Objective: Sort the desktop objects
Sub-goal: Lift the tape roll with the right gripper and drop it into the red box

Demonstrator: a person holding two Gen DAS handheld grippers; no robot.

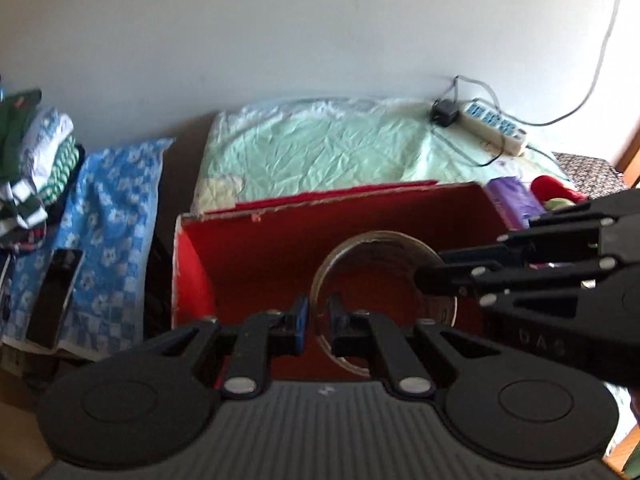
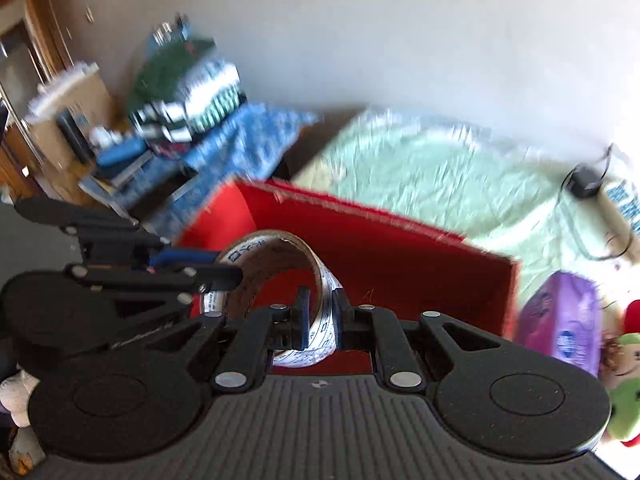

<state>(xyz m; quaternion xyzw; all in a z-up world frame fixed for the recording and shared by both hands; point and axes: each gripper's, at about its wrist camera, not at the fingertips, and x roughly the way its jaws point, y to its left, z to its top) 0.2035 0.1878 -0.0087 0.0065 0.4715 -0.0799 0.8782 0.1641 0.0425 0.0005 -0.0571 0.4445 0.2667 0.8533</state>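
A clear tape roll (image 1: 362, 276) hangs over the open red box (image 1: 280, 240). My left gripper (image 1: 319, 320) is shut on the roll's near-left rim. My right gripper (image 1: 424, 280) comes in from the right and is shut on the opposite rim. In the right wrist view the tape roll (image 2: 276, 264) sits between my right gripper's (image 2: 322, 318) fingers, above the red box (image 2: 400, 264), and my left gripper (image 2: 228, 274) clamps the roll's left side.
A purple packet (image 2: 568, 320) and a plush toy (image 2: 628, 380) lie right of the box. A power strip (image 1: 496, 126) with a charger rests on the green sheet (image 1: 320, 148). Folded clothes (image 1: 36, 152), a blue patterned cloth (image 1: 108, 216) and a phone (image 1: 54, 296) lie left.
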